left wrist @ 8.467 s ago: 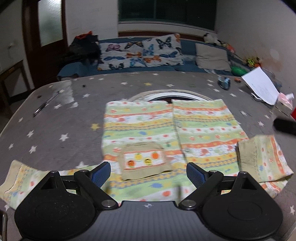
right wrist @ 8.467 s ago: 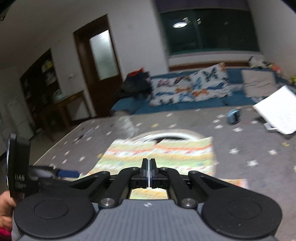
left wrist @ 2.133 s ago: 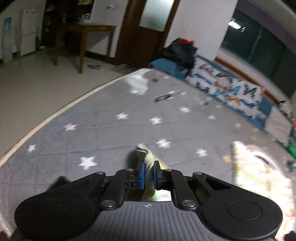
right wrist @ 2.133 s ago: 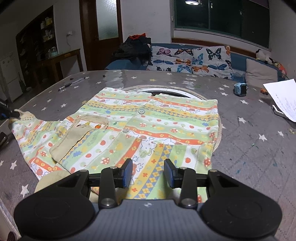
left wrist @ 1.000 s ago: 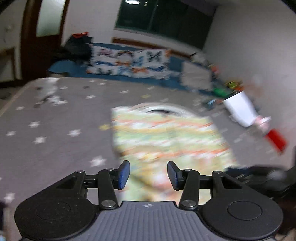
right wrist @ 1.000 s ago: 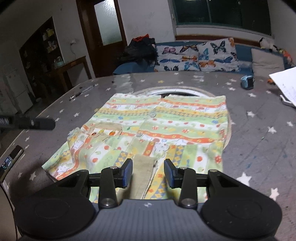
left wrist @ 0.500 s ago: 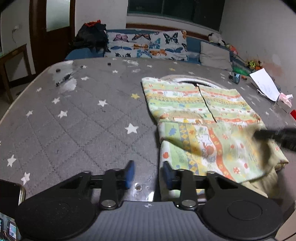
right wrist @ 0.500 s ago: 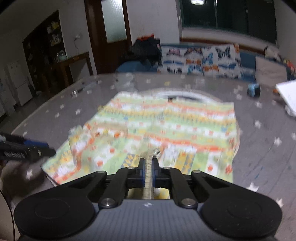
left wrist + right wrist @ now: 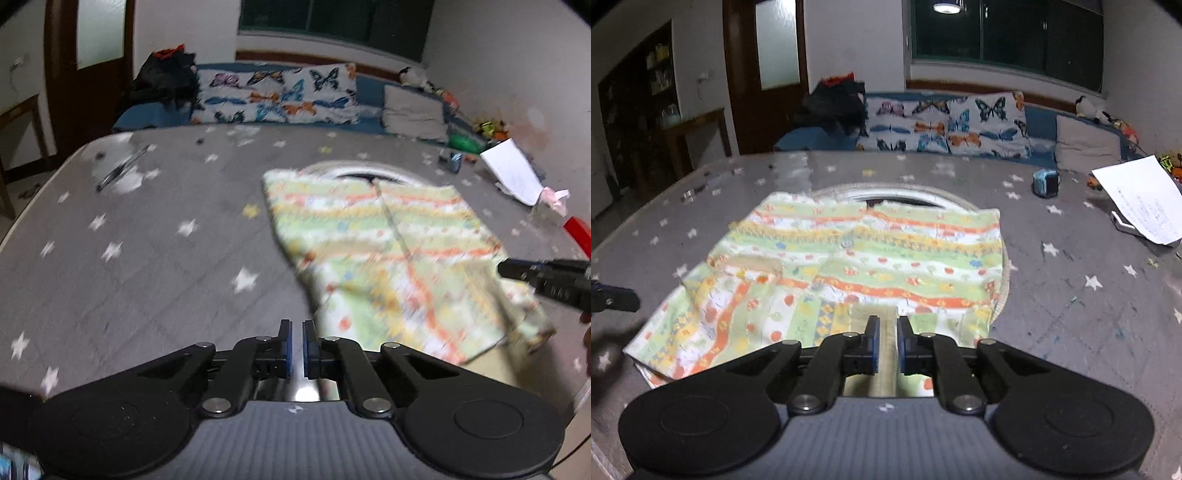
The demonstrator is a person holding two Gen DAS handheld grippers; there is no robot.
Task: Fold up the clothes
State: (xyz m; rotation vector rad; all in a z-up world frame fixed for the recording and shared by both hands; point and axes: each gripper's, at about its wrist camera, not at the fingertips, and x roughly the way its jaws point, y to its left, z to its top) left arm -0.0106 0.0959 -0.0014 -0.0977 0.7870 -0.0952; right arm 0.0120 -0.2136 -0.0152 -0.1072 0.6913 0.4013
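On the grey star-print worktop (image 9: 1071,295): striped print shirt (image 9: 871,258), spread flat, one sleeve folded over its front. Right tool (image 9: 885,341), pads clamped on the shirt's beige hem band. Left tool (image 9: 294,349), pads nearly together, empty, just beside the shirt's edge

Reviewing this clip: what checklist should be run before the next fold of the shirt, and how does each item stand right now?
1. Right gripper has the shirt cuff between its fingers: ok.
2. Left gripper holds cloth: not ok; closed on nothing above the bare table.
3. Left-side sleeve folded onto the body: ok.
4. Shirt body free of wrinkles: cannot tell, blurred.
5. Paper apart from the shirt: ok.
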